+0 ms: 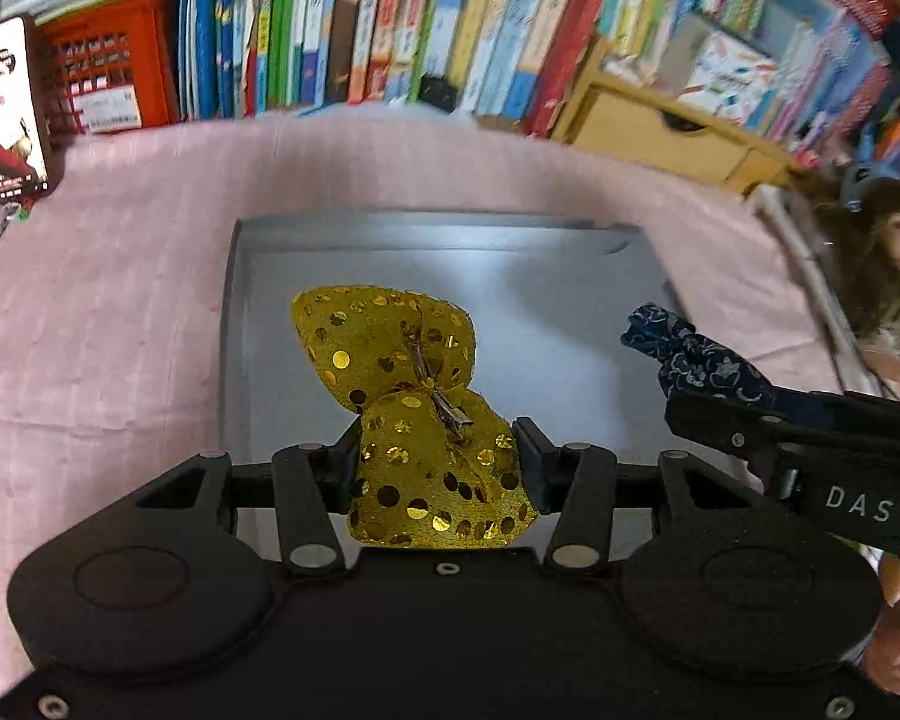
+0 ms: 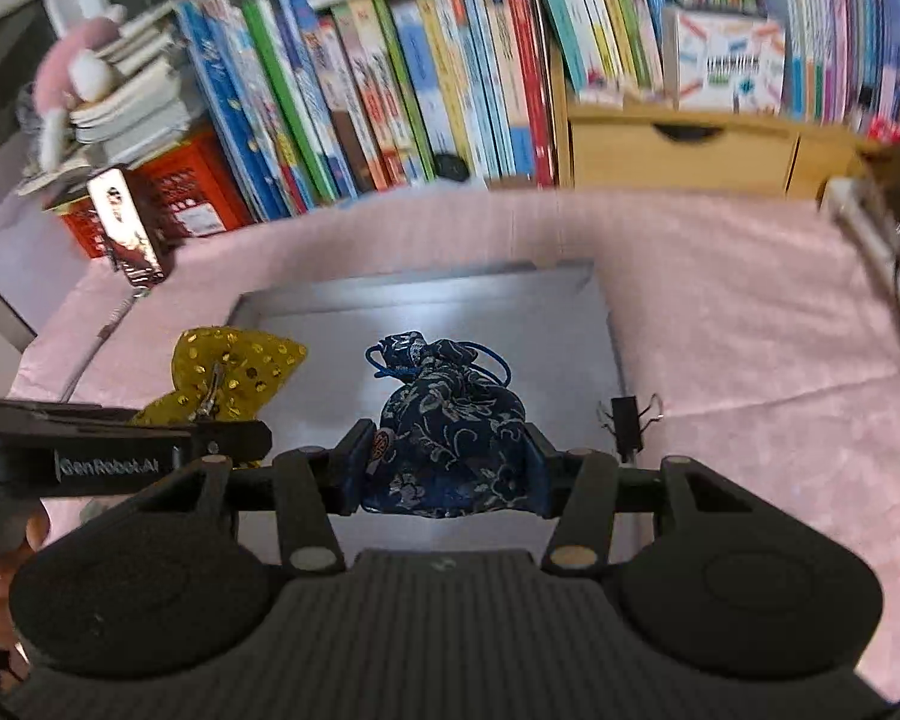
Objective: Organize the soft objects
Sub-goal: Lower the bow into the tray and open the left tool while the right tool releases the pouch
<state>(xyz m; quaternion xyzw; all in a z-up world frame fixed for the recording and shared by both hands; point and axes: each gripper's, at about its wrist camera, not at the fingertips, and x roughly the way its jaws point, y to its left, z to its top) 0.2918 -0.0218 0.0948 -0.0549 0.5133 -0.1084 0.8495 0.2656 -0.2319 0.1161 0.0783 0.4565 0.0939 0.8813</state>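
Note:
My left gripper is shut on a gold sequined bow with a metal clip, held above the grey tray. My right gripper is shut on a dark blue floral drawstring pouch, also over the tray. The pouch tip and the right gripper body show at the right of the left wrist view. The bow and the left gripper body show at the left of the right wrist view.
The tray lies on a pink cloth. A phone stands at the left. Books, a red crate and a wooden drawer box line the back. A doll sits at the right. A black binder clip lies by the tray's right edge.

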